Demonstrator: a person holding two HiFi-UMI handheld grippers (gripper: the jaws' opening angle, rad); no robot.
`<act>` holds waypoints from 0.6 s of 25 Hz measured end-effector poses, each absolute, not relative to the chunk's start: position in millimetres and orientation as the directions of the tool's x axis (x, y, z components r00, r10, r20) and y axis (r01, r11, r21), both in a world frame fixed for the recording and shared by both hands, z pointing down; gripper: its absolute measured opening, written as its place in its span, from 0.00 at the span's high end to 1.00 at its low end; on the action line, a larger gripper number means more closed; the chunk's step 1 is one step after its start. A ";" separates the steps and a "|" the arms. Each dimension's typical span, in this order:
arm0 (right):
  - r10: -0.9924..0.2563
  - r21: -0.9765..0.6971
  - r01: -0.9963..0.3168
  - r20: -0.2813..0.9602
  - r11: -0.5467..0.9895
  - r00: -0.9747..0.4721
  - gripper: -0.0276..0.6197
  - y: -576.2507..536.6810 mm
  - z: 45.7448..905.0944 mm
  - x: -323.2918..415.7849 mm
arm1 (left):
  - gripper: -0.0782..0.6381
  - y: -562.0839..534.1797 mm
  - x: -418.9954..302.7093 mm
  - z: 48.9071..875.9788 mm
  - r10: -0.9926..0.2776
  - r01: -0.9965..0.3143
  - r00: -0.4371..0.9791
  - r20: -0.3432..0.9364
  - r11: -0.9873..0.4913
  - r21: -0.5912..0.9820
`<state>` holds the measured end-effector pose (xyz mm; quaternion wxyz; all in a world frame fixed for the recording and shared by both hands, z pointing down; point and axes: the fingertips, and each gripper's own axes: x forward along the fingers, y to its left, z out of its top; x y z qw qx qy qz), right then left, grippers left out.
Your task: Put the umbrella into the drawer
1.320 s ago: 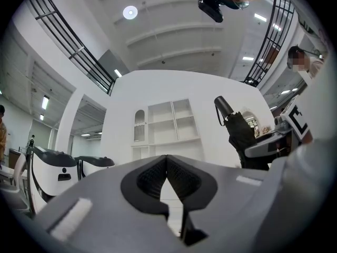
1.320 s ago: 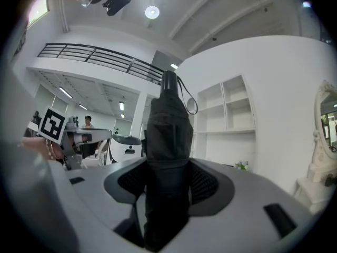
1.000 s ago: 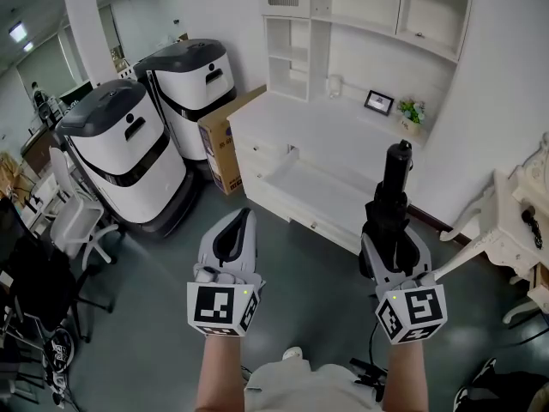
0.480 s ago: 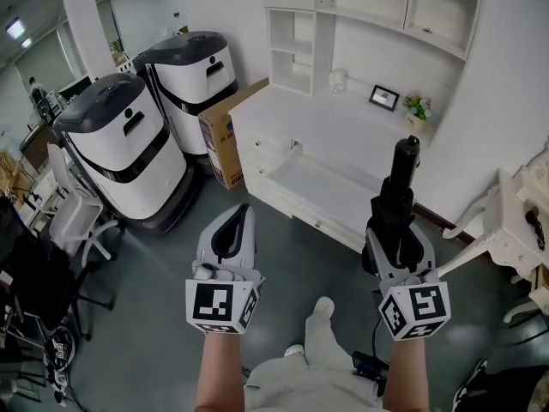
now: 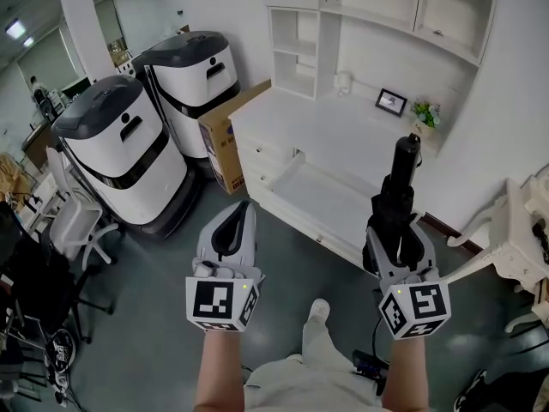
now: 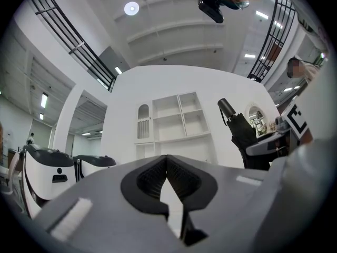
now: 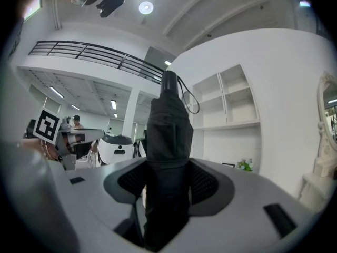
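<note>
Head view: lower umbrella (image 5: 400, 187) hidden within right tool (image 5: 396, 237)

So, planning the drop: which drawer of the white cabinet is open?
The wide white drawer pulled out below the white desktop; the smaller white drawers stacked at its left are shut.

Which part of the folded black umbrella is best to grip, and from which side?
Probably grip the folded canopy low down, jaws across it from the side, as the right gripper holds the umbrella now. The bundle is narrow, soft and upright, so its top end is free to enter the open drawer.
</note>
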<state>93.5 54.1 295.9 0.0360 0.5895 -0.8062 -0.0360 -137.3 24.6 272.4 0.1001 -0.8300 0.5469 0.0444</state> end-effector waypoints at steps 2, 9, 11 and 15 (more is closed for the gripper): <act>-0.952 0.103 -0.947 0.023 0.305 -0.305 0.59 39.0 298.8 96.9 | 0.88 9.7 -134.0 274.4 -0.901 -0.918 0.395 -0.180 -0.379 -0.117; -0.947 0.094 -0.943 0.046 0.320 -0.317 0.59 -28.1 308.3 115.6 | 0.88 -54.2 -112.7 283.0 -0.907 -0.920 0.389 -0.159 -0.374 -0.119; -0.945 0.091 -0.941 0.051 0.327 -0.324 0.59 -47.9 309.1 118.6 | 0.88 -72.0 -109.5 283.7 -0.911 -0.922 0.383 -0.154 -0.368 -0.117; -0.937 0.083 -0.934 0.056 0.348 -0.344 0.59 -89.2 308.0 125.4 | 0.88 -108.6 -101.4 283.3 -0.917 -0.927 0.371 -0.145 -0.356 -0.118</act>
